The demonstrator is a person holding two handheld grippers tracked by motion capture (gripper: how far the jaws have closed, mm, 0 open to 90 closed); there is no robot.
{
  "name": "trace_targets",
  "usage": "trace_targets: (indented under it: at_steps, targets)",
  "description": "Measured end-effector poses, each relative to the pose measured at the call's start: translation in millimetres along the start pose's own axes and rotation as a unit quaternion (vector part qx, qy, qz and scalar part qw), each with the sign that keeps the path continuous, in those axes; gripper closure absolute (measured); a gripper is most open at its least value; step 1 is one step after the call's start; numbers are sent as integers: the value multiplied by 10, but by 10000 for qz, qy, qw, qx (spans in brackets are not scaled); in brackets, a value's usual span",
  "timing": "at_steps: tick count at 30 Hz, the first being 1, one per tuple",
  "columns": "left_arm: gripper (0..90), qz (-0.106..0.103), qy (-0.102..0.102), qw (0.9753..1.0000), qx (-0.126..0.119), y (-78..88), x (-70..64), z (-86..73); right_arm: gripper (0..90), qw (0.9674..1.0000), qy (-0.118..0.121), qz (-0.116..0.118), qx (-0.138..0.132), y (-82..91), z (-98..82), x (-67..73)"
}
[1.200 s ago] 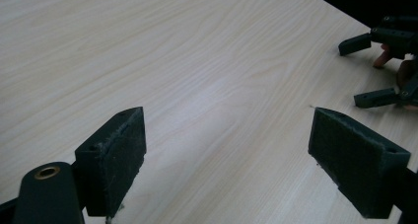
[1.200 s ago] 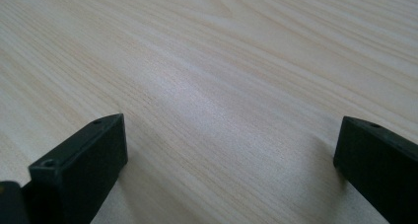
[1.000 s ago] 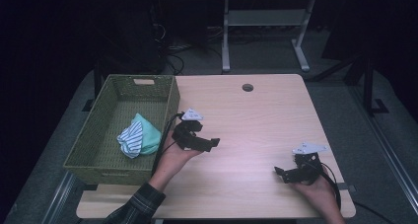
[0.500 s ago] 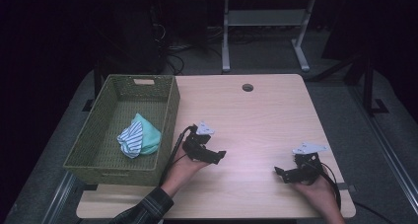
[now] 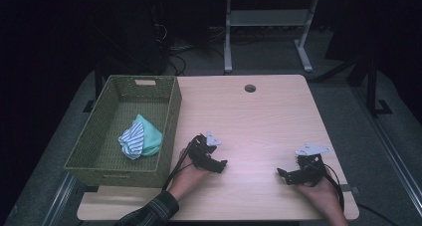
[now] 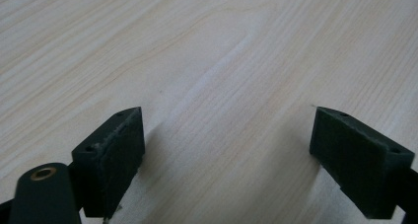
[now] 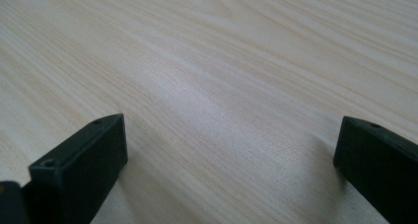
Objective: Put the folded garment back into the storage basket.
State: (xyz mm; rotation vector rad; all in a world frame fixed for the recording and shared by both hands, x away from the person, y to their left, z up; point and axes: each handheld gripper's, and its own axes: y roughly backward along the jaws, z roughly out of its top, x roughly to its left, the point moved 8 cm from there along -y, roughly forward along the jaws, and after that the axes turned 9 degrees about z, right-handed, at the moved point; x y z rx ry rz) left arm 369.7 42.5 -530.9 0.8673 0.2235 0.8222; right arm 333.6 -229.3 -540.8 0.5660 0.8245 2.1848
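Table (image 5: 259, 116): pale wood tabletop, with a small round hole (image 5: 250, 88) near the middle of its far edge.
Basket (image 5: 168, 117): green woven one along the left edge of the tabletop, reaching from the far left corner most of the way toward the near edge.
Cloth (image 5: 141, 140): a teal and striped bundle lying in the basket's near right part, against its right wall.
Left forearm: comes up from the near edge in a plaid sleeve (image 5: 152, 213), just beside the basket's near right corner, with the hand wrapped under its tool.
Left gripper (image 5: 221, 165): low over bare wood near the near edge, left of centre, pointing right toward the other tool; in the left gripper view (image 6: 226, 155) its jaws stand wide apart with nothing but wood grain between them.
Right hand (image 5: 318, 188): close to the near right corner, palm under the tool.
Right gripper (image 5: 280, 174): points left, well apart from the left one; in the right gripper view (image 7: 229, 157) the jaws are spread wide over bare tabletop.
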Motion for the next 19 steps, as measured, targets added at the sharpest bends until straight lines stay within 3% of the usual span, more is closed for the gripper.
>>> trace_targets:
  at_steps: [3,10,19]
  targets:
    - [126,-48,79,9999,-131,-3,-2,-15,0,10000,4,3,0,1,-1,2]
    - [123,-147,60,9987,-483,-17,7,-37,0,10000,12,3,-1,0,-1,1]
    - [123,-151,68,9987,-481,-17,7,-38,0,10000,11,3,-1,0,-1,2]
